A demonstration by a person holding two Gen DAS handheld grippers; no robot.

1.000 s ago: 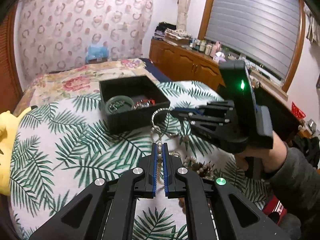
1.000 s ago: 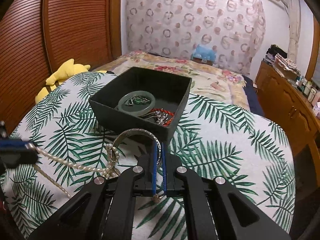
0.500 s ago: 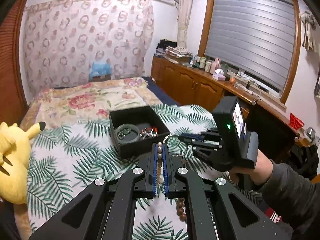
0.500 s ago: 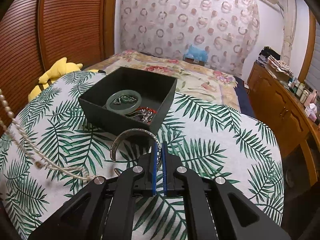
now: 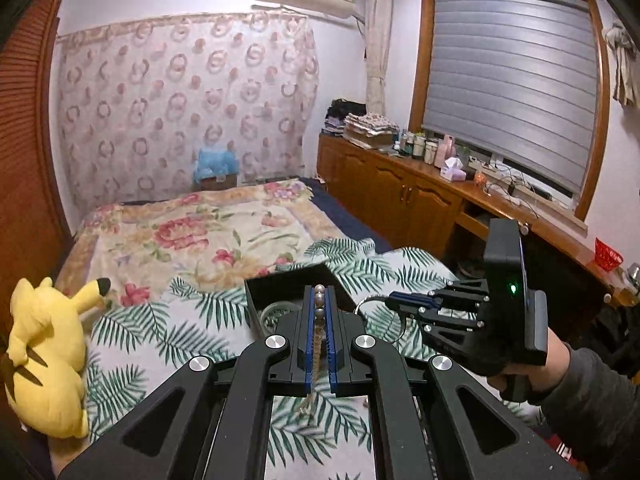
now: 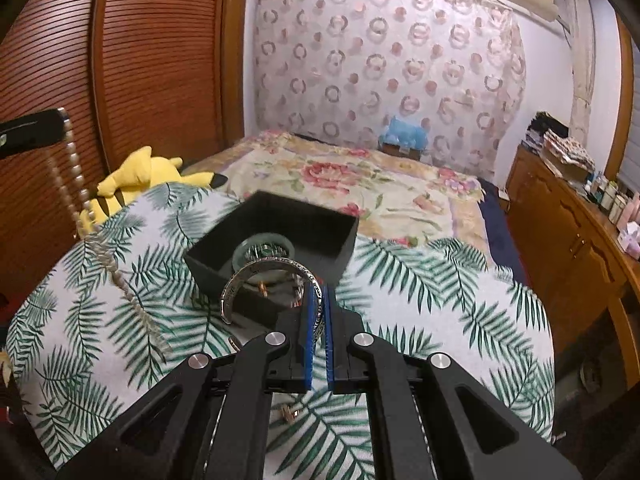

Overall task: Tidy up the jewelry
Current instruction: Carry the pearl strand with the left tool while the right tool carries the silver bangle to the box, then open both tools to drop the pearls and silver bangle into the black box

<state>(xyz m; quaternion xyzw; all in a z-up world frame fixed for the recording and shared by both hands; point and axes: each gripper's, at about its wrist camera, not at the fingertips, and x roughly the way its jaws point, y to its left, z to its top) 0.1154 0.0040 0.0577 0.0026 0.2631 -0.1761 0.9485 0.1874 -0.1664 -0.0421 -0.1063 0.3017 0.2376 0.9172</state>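
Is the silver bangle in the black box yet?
Not yet. The silver bangle is clamped in the right hand-held gripper, in front of the black box.

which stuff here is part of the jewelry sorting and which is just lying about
Part of the job:
- pearl necklace, clamped in the left gripper
- silver bangle, clamped in the right gripper
- black box, holding a green bangle

Just lying about:
- yellow plush
- blue plush
- bottles on the cabinet

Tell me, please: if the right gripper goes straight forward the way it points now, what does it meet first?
Probably the black box: the right gripper, shut on the silver bangle, points at its near wall. Depth is unclear, so it might pass just above the rim.
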